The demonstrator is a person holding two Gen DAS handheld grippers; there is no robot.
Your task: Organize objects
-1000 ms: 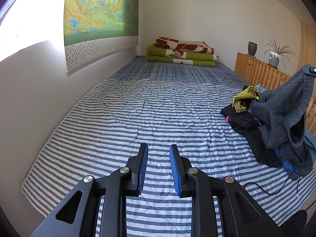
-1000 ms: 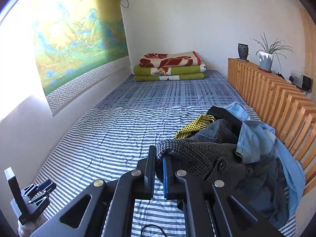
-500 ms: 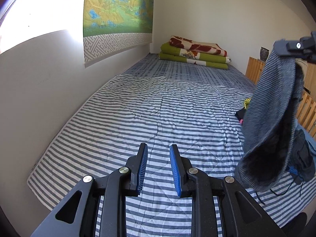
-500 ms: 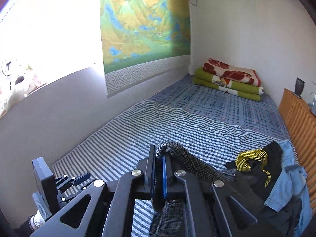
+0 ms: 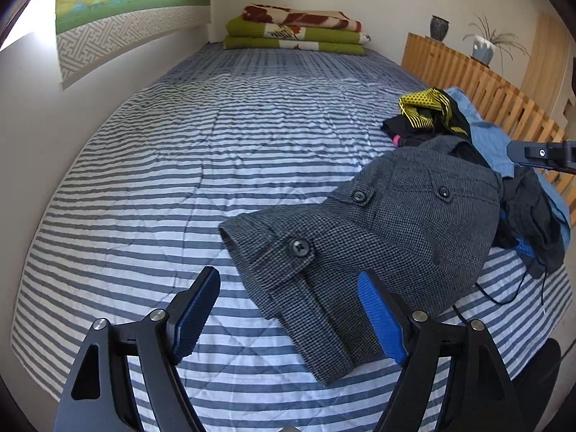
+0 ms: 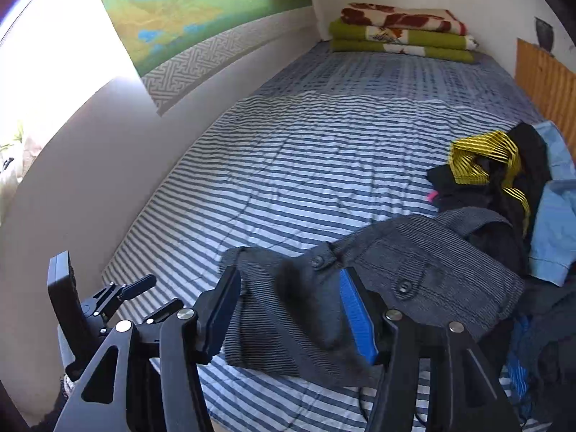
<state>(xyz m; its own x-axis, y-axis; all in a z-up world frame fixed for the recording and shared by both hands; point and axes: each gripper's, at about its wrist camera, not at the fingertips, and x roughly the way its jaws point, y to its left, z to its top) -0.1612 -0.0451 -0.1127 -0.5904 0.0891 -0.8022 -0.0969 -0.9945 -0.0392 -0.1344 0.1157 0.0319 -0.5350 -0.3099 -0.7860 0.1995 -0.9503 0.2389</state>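
A grey tweed garment with black buttons (image 5: 378,223) lies spread on the striped bed, its near end between the jaws of my left gripper (image 5: 291,320), which is open wide just above it. It also shows in the right wrist view (image 6: 360,280). My right gripper (image 6: 291,309) is open and hovers over the garment without holding it. A pile of clothes (image 5: 475,136) with a yellow-black piece (image 6: 482,158), black items and a light blue shirt (image 6: 554,223) lies at the right.
The striped bed cover (image 5: 216,165) stretches to folded green and red blankets (image 5: 295,28) at the far wall. A wooden slatted rail (image 5: 478,86) with a vase and plant runs along the right. A white wall borders the left. A black cord (image 5: 504,295) lies near the pile.
The right gripper has lowered the grey garment onto the bed and opened, letting it go. The left gripper has opened wide and moved over the garment's near end.
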